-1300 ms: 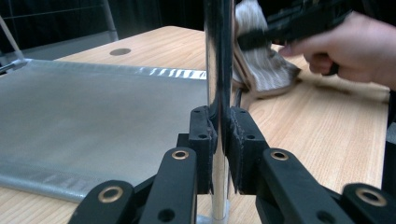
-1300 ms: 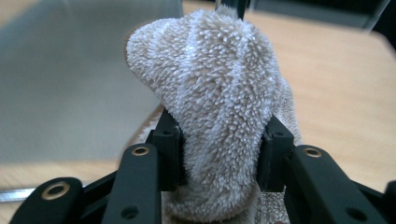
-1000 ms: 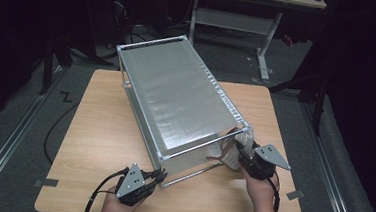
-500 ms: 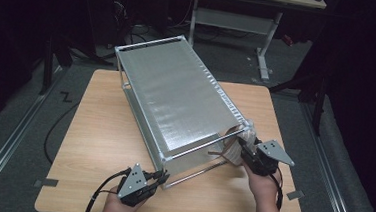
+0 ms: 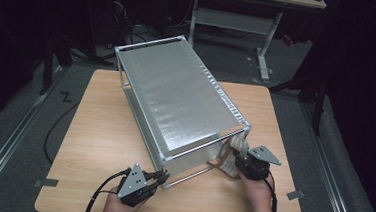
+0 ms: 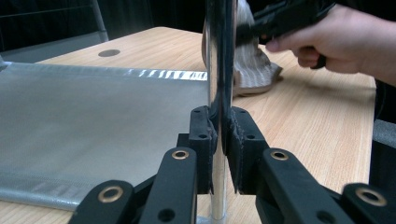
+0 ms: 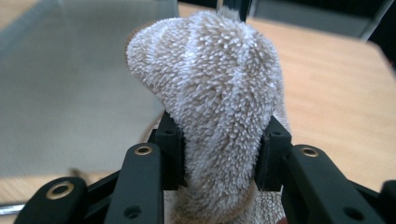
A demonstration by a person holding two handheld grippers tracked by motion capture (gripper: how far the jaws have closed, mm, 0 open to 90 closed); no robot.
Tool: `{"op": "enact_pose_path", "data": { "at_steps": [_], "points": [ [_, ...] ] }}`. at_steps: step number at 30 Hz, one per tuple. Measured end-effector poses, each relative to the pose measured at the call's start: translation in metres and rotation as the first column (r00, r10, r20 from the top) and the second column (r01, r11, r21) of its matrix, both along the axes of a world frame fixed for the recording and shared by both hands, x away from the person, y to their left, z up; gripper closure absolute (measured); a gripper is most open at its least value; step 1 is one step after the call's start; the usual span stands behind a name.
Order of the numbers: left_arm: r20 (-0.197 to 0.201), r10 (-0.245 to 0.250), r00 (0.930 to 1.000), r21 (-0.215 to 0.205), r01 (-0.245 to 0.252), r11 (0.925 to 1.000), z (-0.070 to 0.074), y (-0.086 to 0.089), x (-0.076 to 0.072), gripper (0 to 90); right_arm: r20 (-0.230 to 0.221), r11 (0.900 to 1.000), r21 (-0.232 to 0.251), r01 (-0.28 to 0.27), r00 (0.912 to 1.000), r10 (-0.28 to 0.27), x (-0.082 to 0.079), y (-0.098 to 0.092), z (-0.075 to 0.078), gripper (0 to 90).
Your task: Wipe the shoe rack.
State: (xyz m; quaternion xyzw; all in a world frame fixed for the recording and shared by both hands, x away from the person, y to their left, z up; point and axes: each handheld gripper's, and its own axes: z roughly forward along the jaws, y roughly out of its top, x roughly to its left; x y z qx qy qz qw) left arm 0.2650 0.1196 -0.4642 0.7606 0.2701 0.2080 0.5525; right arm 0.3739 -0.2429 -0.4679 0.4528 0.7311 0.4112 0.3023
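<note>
Both tongs are chunky matte-black things: the left tongs (image 5: 162, 176) and right tongs (image 5: 236, 157) each carry a grey three-cornered plate on top, brass-ringed pivot holes along the arms, black cables trailing toward six o'clock.

From above, light falls on my pale wooden bench (image 5: 99, 130) while the room around it sinks into near black. The silver mesh-walled metal crate (image 5: 176, 100) shows a soft sheen on top. In my left claw view, its chrome corner post (image 6: 219, 70) glares. In my right claw view, the fluffy beige striped towel (image 7: 219, 93) is sharp and everything behind it blurs.
</note>
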Motion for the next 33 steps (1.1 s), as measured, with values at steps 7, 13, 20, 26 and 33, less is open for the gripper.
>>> {"op": "enact_pose_path", "data": {
  "at_steps": [7, 13, 20, 26, 33],
  "points": [
    [-0.003, 0.008, 1.0, -0.007, -0.008, 0.9999, 0.0, 0.0, -0.001, 80.7, -0.153, 1.0, -0.01, -0.012, 0.9882, 0.01, 0.008, -0.003, -0.024, 60.3],
    [-0.006, 0.009, 0.9999, -0.006, -0.009, 0.9999, 0.0, 0.0, -0.001, 80.7, -0.136, 1.0, -0.015, -0.01, 0.9907, 0.008, 0.007, -0.003, -0.023, 59.8],
    [-0.005, -0.006, 1.0, -0.008, 0.006, 1.0, 0.0, -0.004, -0.004, 80.7, -0.071, 1.0, -0.023, -0.013, 0.9974, 0.011, 0.007, 0.0, 0.002, 59.0],
    [-0.007, -0.007, 0.9999, -0.012, 0.007, 0.9999, -0.001, -0.005, -0.004, 80.8, 0.052, 1.0, 0.001, -0.003, 0.9987, 0.003, 0.002, 0.002, 0.034, 58.6],
    [-0.005, -0.012, 0.9999, -0.016, 0.012, 0.9998, -0.001, -0.006, -0.006, 80.8, 0.147, 1.0, 0.008, -0.005, 0.9891, 0.004, -0.004, 0.002, 0.057, 58.6]
  ]
}}
